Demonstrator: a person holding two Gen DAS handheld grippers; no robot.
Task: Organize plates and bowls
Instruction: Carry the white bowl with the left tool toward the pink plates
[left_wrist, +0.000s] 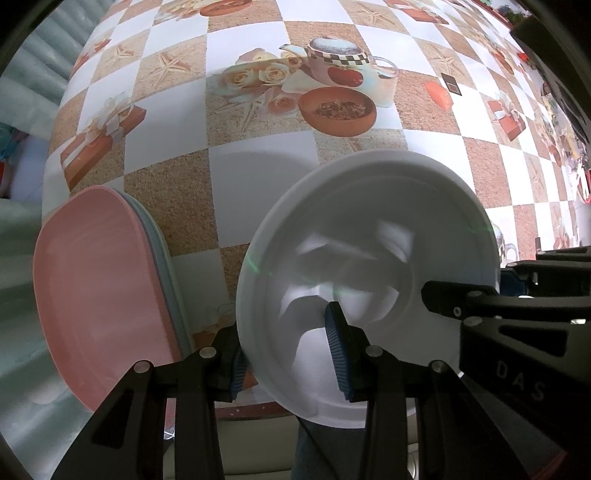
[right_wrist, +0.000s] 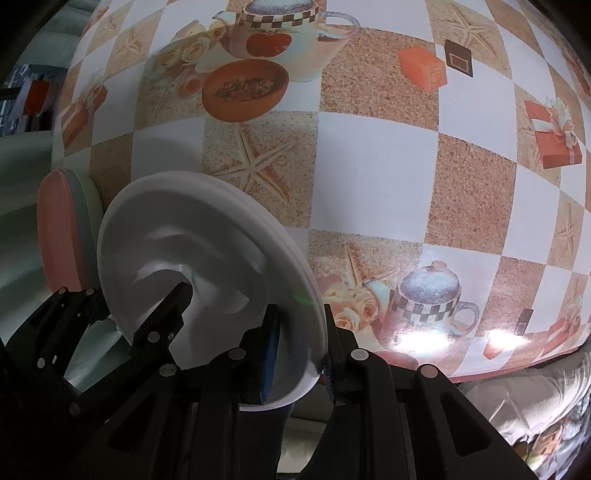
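A stack of white bowls (left_wrist: 369, 236) is held above the table edge; two rims show in the right wrist view (right_wrist: 207, 236). My left gripper (left_wrist: 288, 354) is shut on the near left rim, one blue pad inside the bowl and one outside. My right gripper (right_wrist: 299, 358) is shut on the near right rim and also shows in the left wrist view (left_wrist: 461, 306). A pink plate (left_wrist: 99, 288) tops a stack with pale green plates under it at the left; it also shows in the right wrist view (right_wrist: 59, 229).
The table (right_wrist: 369, 166) has a checkered oilcloth printed with teapots, roses and gift boxes. Its front edge runs just below the bowls. Dark clutter (left_wrist: 554, 85) stands at the far right.
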